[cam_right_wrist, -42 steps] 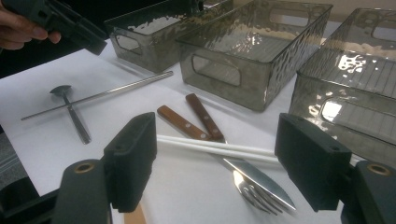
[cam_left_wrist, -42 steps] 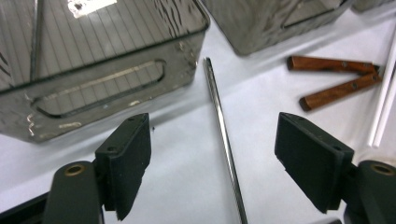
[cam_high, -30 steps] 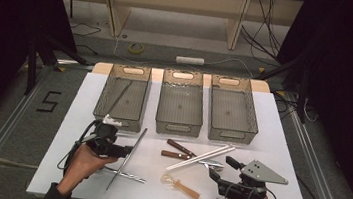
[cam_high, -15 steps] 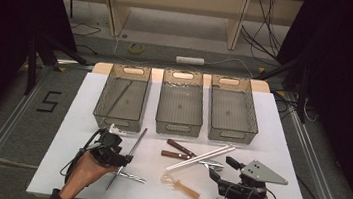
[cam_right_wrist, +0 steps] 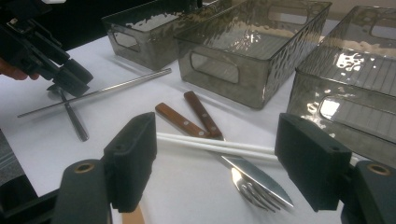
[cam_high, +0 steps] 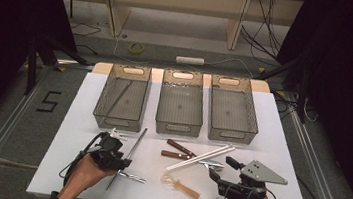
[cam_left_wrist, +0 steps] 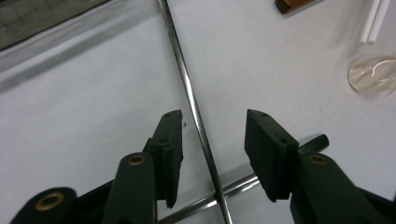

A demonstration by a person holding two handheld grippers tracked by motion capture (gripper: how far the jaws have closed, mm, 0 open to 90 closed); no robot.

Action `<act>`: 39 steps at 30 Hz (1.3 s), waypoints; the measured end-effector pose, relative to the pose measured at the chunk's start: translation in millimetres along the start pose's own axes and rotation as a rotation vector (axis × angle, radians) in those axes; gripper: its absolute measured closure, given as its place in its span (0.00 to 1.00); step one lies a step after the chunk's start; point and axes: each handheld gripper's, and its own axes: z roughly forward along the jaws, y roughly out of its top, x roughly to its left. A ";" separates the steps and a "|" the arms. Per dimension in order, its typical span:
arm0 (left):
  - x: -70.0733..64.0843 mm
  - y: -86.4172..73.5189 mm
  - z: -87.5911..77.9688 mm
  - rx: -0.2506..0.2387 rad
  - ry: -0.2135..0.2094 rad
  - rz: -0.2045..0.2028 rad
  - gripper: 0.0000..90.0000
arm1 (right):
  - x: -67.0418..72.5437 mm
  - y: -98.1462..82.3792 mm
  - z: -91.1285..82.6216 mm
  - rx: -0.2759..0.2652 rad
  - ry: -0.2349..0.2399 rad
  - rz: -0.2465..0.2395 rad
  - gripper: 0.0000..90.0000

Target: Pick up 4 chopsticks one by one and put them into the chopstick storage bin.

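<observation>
My left gripper (cam_high: pixel 123 163) (cam_left_wrist: pixel 212 126) points down over a long thin metal rod (cam_high: pixel 131 151) (cam_left_wrist: pixel 191 107) lying on the white table (cam_high: pixel 81 119). The rod runs between its jaws, which have just been closing; a gap shows on each side and the pads (cam_left_wrist: pixel 170 140) do not touch it. The rod crosses a second metal handle (cam_high: pixel 131 177) (cam_left_wrist: pixel 238 185) just below the jaws. My right gripper (cam_high: pixel 220 168) (cam_right_wrist: pixel 217 128) rests low at the front right, open, with nothing between its jaws. The left gripper (cam_right_wrist: pixel 70 77) is also seen farther off in the right gripper view.
Three grey see-through bins (cam_high: pixel 183 82) stand in a row at the back; the left one (cam_high: pixel 104 102) holds a thin rod. Mid-table lie two wooden-handled pieces (cam_high: pixel 178 150), a fork (cam_right_wrist: pixel 254 191), white chopsticks (cam_high: pixel 200 158) and a clear spoon (cam_high: pixel 180 184).
The left gripper's jaws have narrowed around the metal rod and the hand has shifted slightly towards it. The right gripper has stayed still.
</observation>
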 end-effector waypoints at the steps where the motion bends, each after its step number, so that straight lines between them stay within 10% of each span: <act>1: 0.3 -0.4 0.8 0.004 -0.001 0.001 0.65 | -0.1 0.0 0.0 0.001 0.000 -0.001 0.34; 39: 1.1 -3.5 16.7 0.084 0.028 0.008 0.88 | 1.4 0.0 0.4 0.006 0.003 -0.009 0.34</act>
